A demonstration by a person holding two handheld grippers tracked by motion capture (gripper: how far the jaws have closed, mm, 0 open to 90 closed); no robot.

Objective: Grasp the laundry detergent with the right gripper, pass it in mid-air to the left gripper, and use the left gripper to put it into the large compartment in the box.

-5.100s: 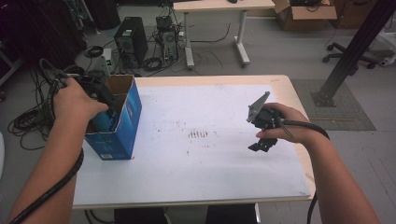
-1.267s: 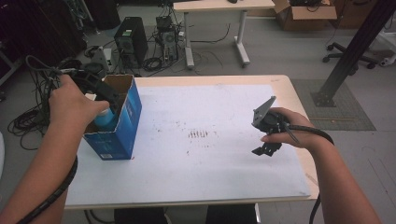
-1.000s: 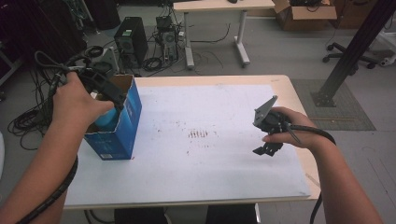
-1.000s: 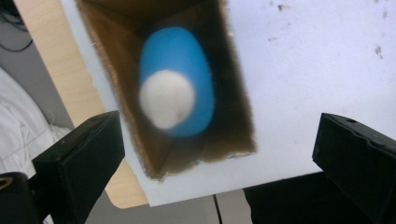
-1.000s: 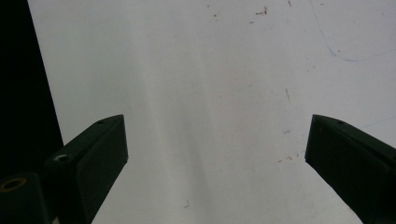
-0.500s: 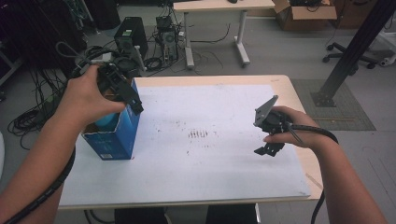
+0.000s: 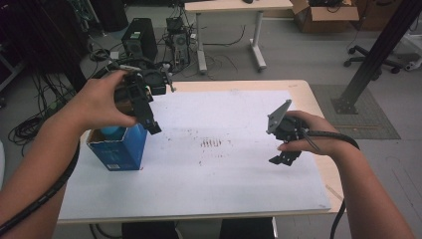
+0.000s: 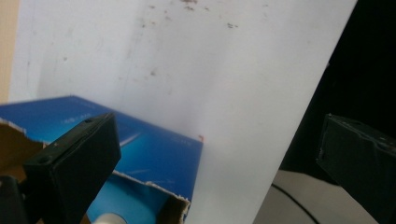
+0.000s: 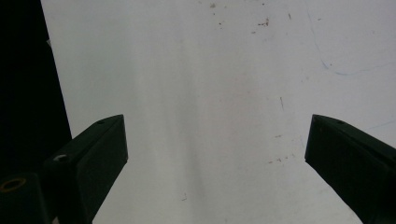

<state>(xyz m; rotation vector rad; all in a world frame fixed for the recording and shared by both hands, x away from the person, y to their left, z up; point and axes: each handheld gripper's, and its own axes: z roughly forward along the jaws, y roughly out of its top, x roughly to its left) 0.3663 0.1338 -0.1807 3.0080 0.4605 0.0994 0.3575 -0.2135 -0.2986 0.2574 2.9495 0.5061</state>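
Over at the left edge of the tabletop (image 7: 199,199) sits the blue box (image 7: 122,149), top torn open, with something light blue (image 7: 113,132) down inside it. Can't tell what that is, maybe a tube or bottle. The left claw (image 7: 147,117) hangs just above the box's right rim, jaws spread wide with nothing between them. The right claw (image 7: 284,157) floats over the right side of the tabletop, well apart from the box, jaws spread and empty too.

What could go wrong, I reckon: the box looks light, and its cardboard rim is ragged. If the left claw drops in at this tilt, a jaw could catch the rim and tip or shove the box toward the edge. The thing inside also looks smooth and round, so a shallow pinch might let it slip.

Surface is a white sheet (image 7: 239,114) over a wooden top, speckled with reddish-brown marks (image 7: 211,143) near the middle. Room's a cluttered lab: a PC tower (image 7: 139,42), cables on the floor, another desk (image 7: 229,7) behind, and cardboard boxes (image 7: 323,10).
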